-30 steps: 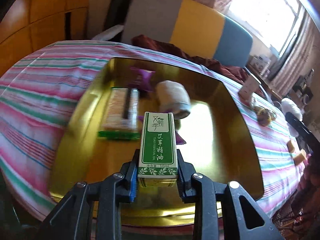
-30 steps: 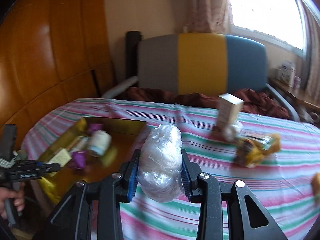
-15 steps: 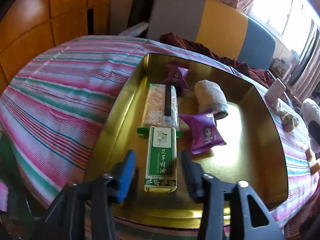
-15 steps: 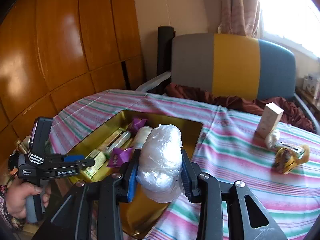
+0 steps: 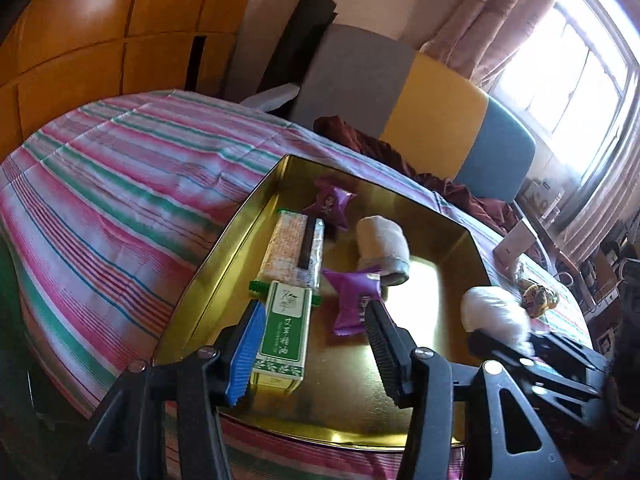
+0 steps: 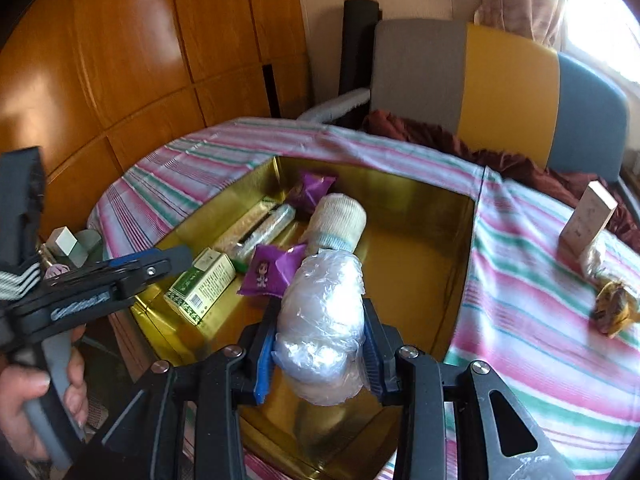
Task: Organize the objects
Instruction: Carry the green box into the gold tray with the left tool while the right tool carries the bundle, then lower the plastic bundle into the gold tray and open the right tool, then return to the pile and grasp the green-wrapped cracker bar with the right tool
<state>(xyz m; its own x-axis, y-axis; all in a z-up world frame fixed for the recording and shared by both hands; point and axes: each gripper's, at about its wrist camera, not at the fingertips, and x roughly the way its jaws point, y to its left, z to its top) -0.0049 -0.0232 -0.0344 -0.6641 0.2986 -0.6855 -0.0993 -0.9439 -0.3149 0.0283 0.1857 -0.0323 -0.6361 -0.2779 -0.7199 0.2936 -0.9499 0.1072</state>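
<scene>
1. The left gripper (image 5: 316, 344) stands spread over the near-left part of the gold tray (image 5: 436, 216); its jaws have just been opening, and the green box (image 5: 285, 328) lies flat between them on the tray floor, clear of both pads.
2. The right gripper (image 6: 320, 344) pinches a clear plastic bundle (image 6: 322, 312) and hangs above the tray's near edge.
3. Beyond the box, along the tray's left wall, lies a long cracker packet (image 5: 294, 246). 2 purple sachets (image 5: 354, 294) and a rolled cloth (image 5: 382, 246) sit toward the middle.
4. Outside the tray, on the striped tablecloth (image 5: 120, 200) toward its right edge, a pale carton (image 6: 588, 216) stands upright, with a yellow wrapper (image 6: 614, 308) nearer.
5. Risks, as I judge them:
- The bundle looks soft and slick, so it may roll onto the nearer sachet once let go.
- The 2 grippers are close over the same near edge; a careless swing could knock them together or nudge the box.
</scene>
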